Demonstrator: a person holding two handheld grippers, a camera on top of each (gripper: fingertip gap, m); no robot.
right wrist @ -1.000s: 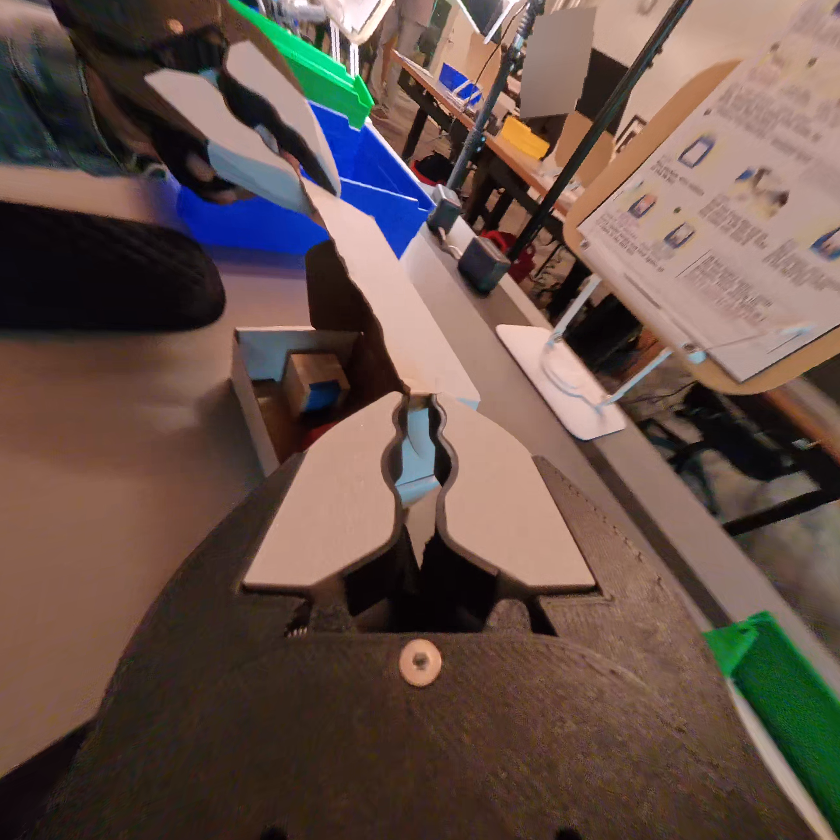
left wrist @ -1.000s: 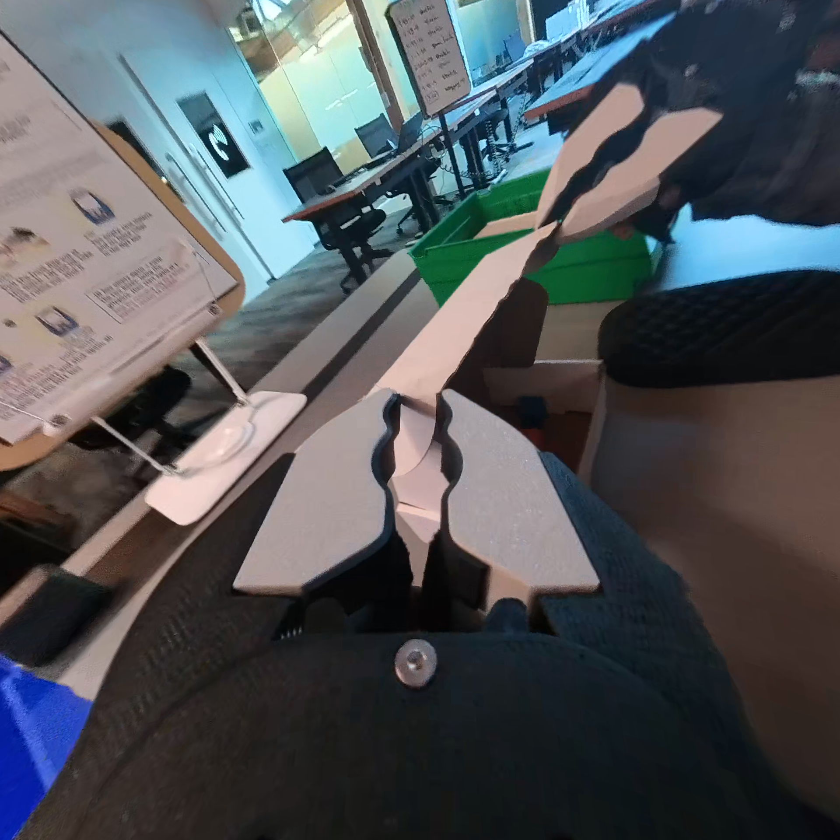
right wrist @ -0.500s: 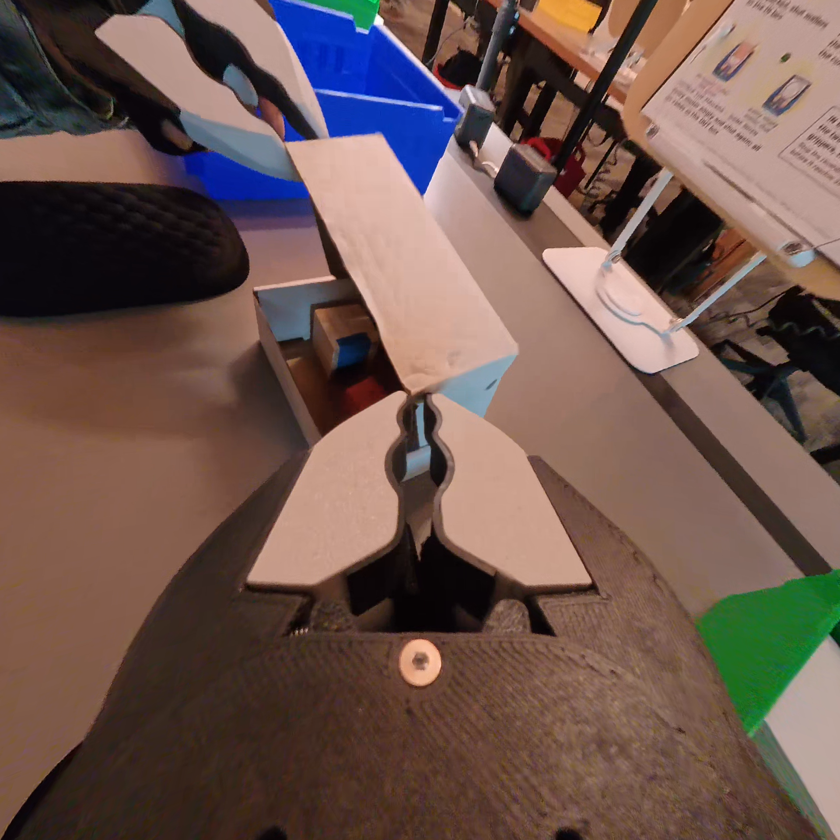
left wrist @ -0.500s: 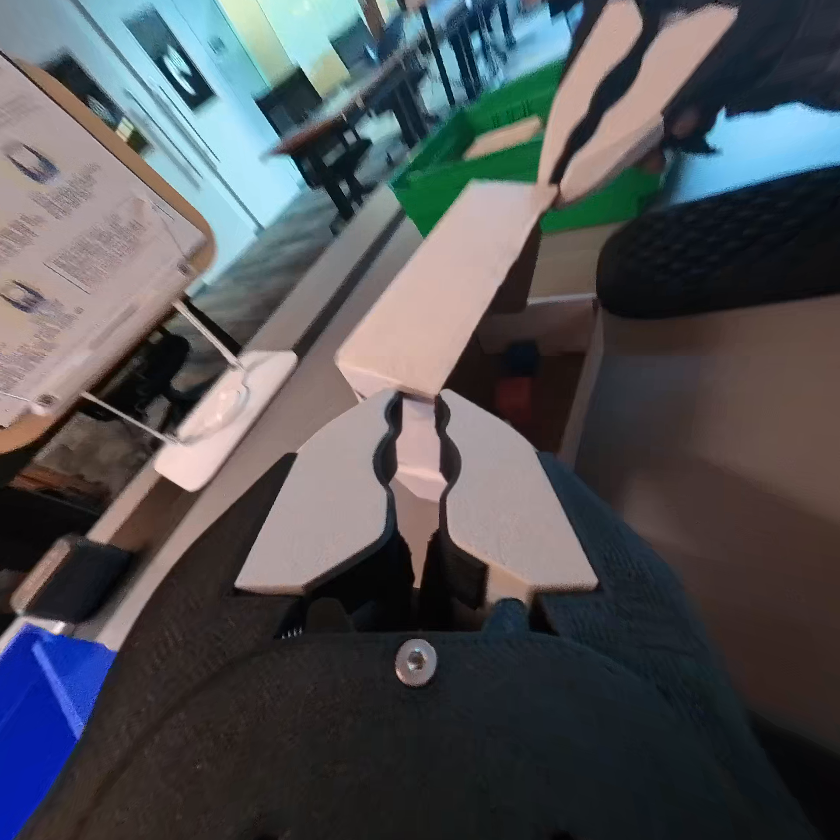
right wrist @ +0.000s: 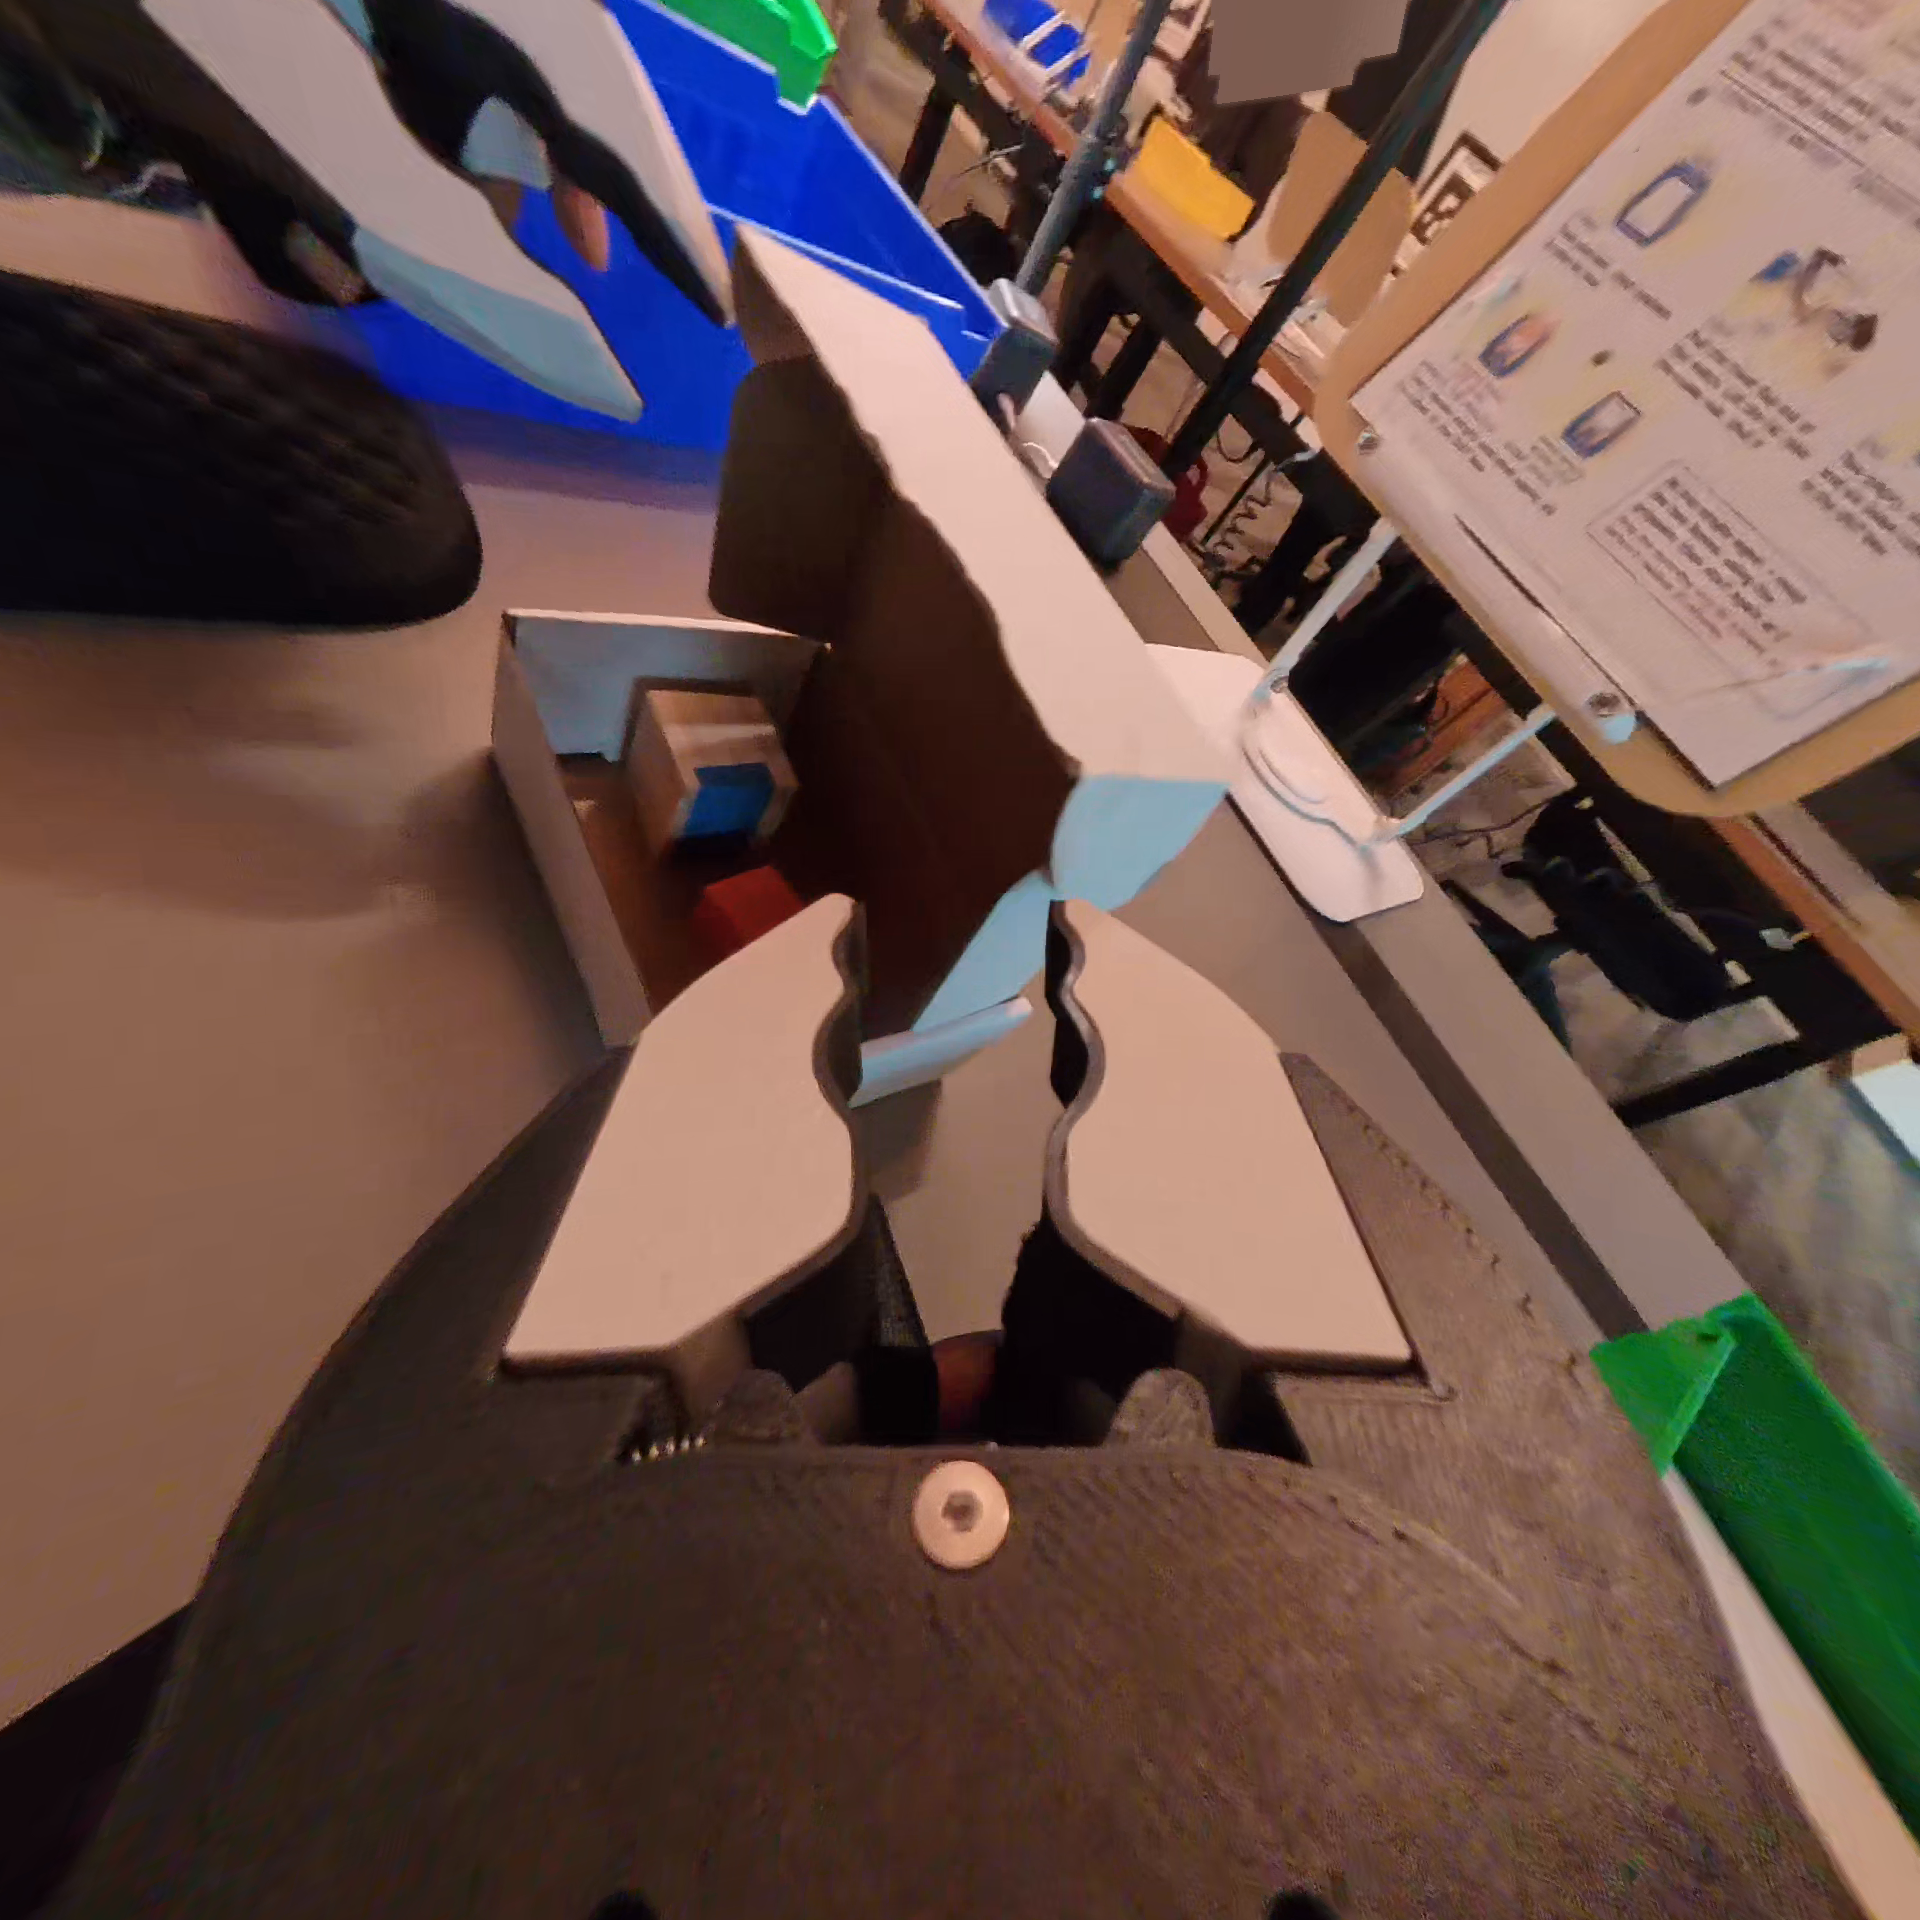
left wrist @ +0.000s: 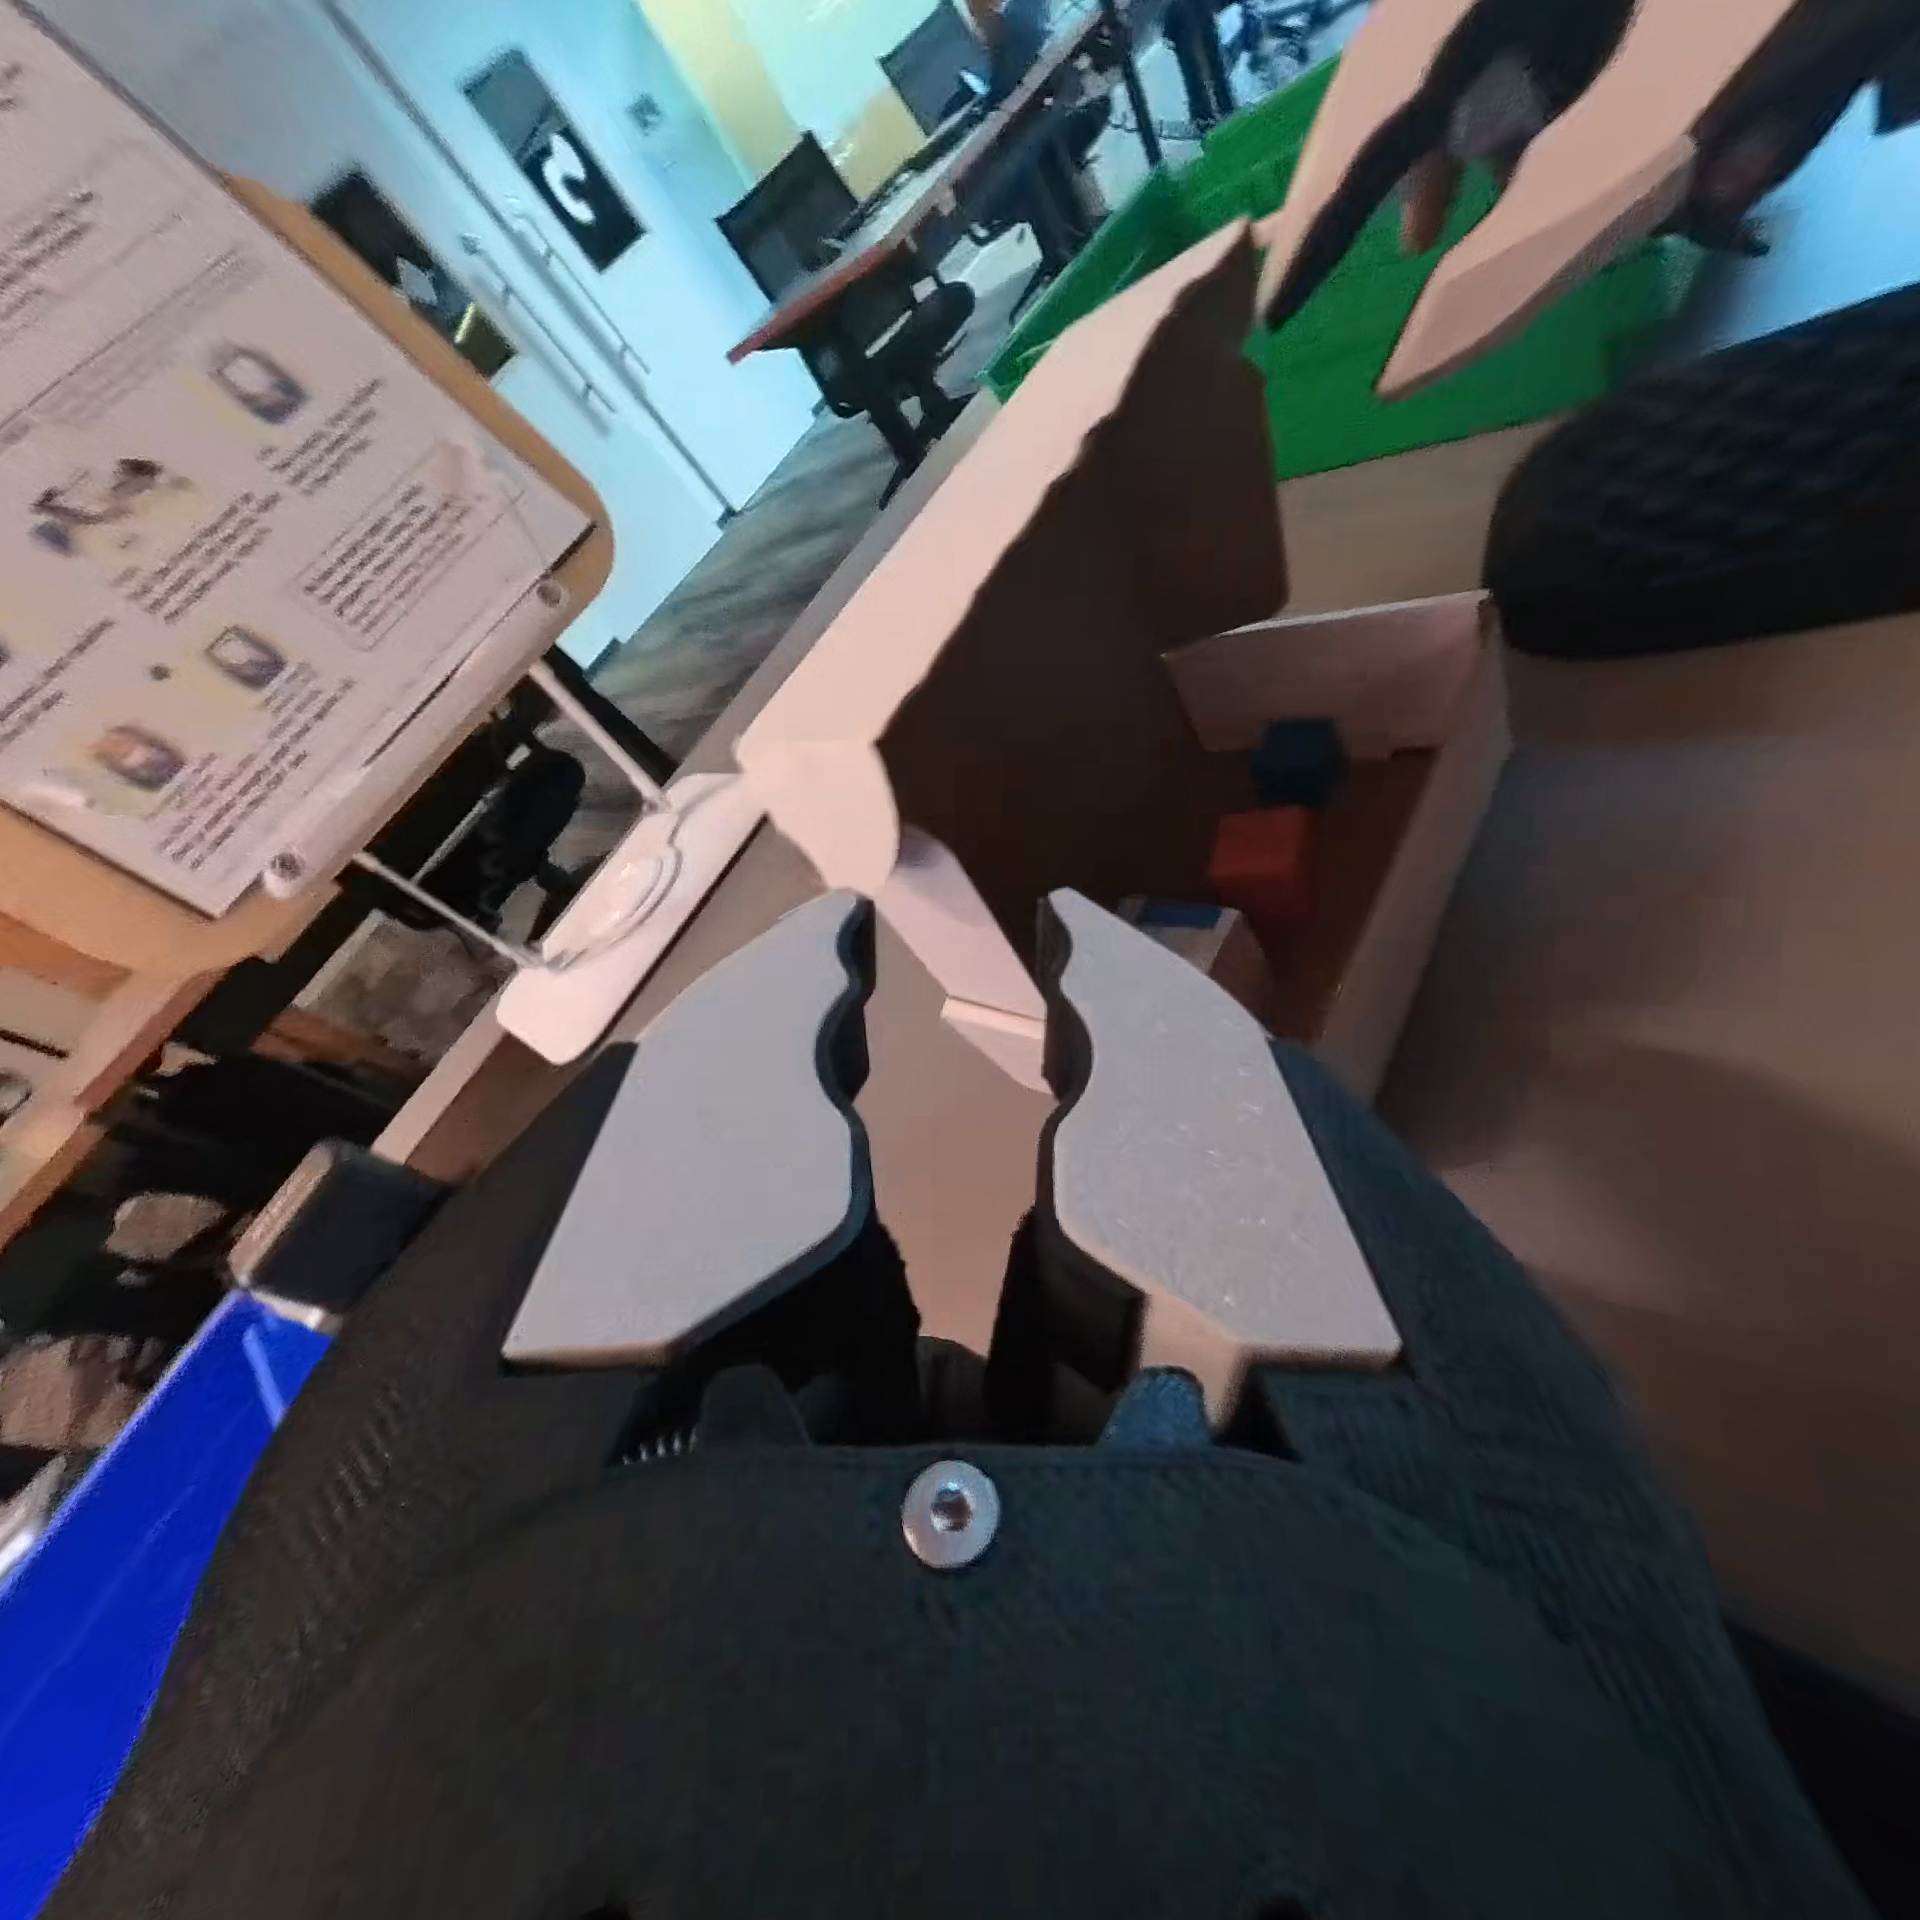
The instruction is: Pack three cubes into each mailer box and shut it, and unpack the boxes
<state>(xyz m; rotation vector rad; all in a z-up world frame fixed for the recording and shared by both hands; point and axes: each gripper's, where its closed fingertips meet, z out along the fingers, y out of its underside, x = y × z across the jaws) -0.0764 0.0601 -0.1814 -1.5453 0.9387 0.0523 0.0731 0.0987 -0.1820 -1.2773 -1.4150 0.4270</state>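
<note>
The mailer box [right wrist: 566,831] sits on the surface [right wrist: 208,935], lid [right wrist: 935,665] raised, with blue cube [right wrist: 732,805] and red cube [right wrist: 743,904] inside. Left claw [left wrist: 951,914] and right claw [right wrist: 951,920] both stand apart, flanking the lid's side flaps [right wrist: 987,987] without clamping. Risk: unheld, the lid may spring back open, or flaps may fold outside the walls and jam closure.

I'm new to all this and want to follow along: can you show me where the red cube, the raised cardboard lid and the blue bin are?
Red cube [left wrist: 1262,857]: left wrist view, its front face.
Raised cardboard lid [right wrist: 914,717]: right wrist view, brown inner face.
Blue plastic bin [right wrist: 831,177]: right wrist view, side wall.
</note>
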